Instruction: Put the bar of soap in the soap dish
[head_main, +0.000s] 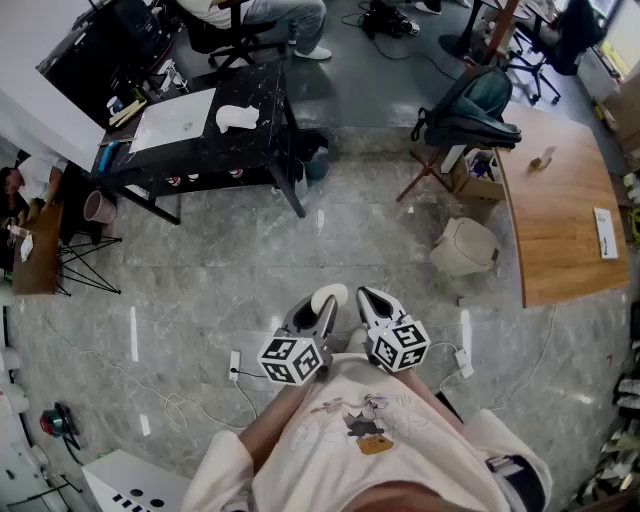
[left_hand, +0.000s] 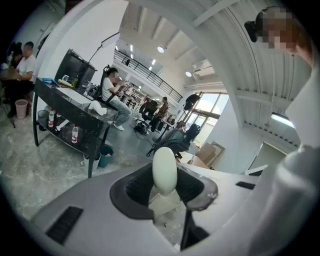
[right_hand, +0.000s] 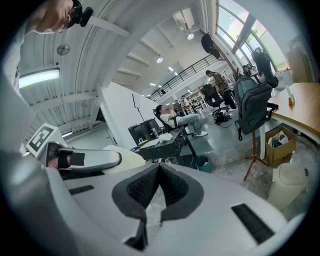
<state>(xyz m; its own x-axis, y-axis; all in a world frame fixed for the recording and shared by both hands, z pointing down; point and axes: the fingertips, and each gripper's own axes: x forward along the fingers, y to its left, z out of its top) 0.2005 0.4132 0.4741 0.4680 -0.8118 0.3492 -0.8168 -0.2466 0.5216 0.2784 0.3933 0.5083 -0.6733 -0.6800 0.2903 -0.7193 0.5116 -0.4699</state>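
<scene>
Pads (left_hand: 136, 189) of the left tongs (head_main: 325, 304) press on both sides of the bar of soap (left_hand: 164, 170), which stands upright on its edge between them, held low in front of the person's chest over the grey floor (head_main: 250, 260). Just beside them the right tongs (right_hand: 159, 172) are closed with nothing between their jaws. Well apart from both, a white object (head_main: 237, 118) lies on the black worktop (head_main: 255, 85).

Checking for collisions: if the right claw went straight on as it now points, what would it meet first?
Probably the black table, dead ahead over the right claw in its own view; only floor seems to lie between, though depth is unclear.
</scene>
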